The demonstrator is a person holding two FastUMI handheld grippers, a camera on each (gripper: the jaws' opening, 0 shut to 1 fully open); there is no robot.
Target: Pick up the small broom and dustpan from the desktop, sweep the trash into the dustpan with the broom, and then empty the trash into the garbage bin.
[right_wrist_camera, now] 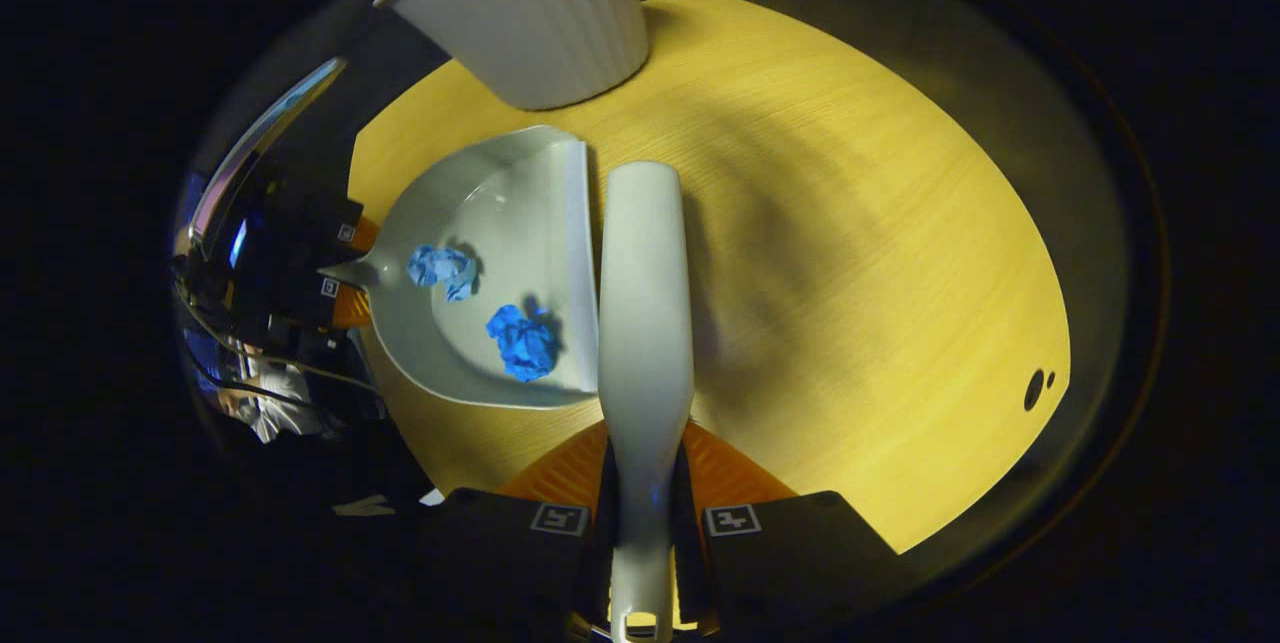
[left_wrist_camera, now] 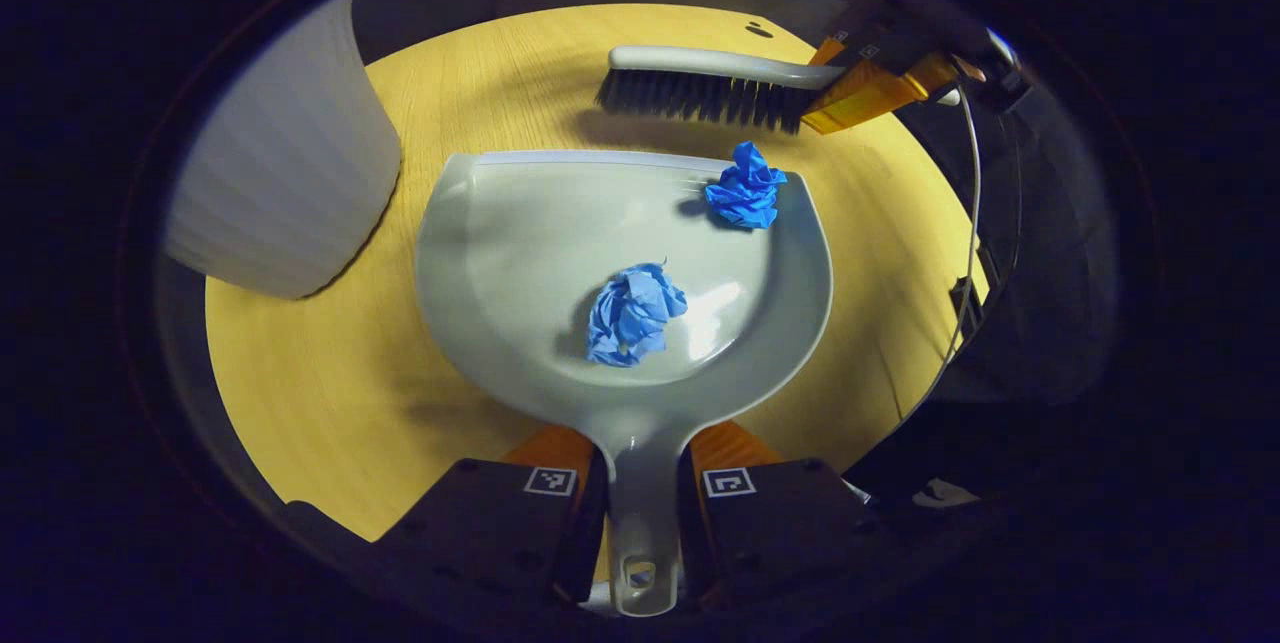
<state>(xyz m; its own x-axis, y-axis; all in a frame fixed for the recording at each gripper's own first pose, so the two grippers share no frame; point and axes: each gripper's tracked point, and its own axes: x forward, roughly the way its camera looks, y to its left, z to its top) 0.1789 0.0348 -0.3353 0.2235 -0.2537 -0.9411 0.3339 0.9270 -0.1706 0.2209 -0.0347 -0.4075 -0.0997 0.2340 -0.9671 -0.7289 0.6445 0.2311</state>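
My left gripper (left_wrist_camera: 642, 483) is shut on the handle of the grey dustpan (left_wrist_camera: 520, 243), which lies flat on the wooden desktop (left_wrist_camera: 300, 403). Two crumpled blue paper balls rest inside the pan: one in the middle (left_wrist_camera: 632, 313), one near the front lip at the right (left_wrist_camera: 746, 187). The small broom (left_wrist_camera: 712, 83), white-backed with black bristles, hovers just beyond the pan's lip. My right gripper (right_wrist_camera: 645, 498) is shut on the broom's handle (right_wrist_camera: 645, 323). In the right gripper view the dustpan (right_wrist_camera: 520, 223) lies left of the broom, with both paper balls (right_wrist_camera: 442, 268) (right_wrist_camera: 524, 341) in it.
A white ribbed garbage bin (left_wrist_camera: 285, 153) stands on the desktop left of the dustpan, at the top (right_wrist_camera: 540, 13) in the right gripper view. A small dark hole (right_wrist_camera: 1034, 389) marks the desktop at the right. Beyond the desktop's rounded edge it is dark.
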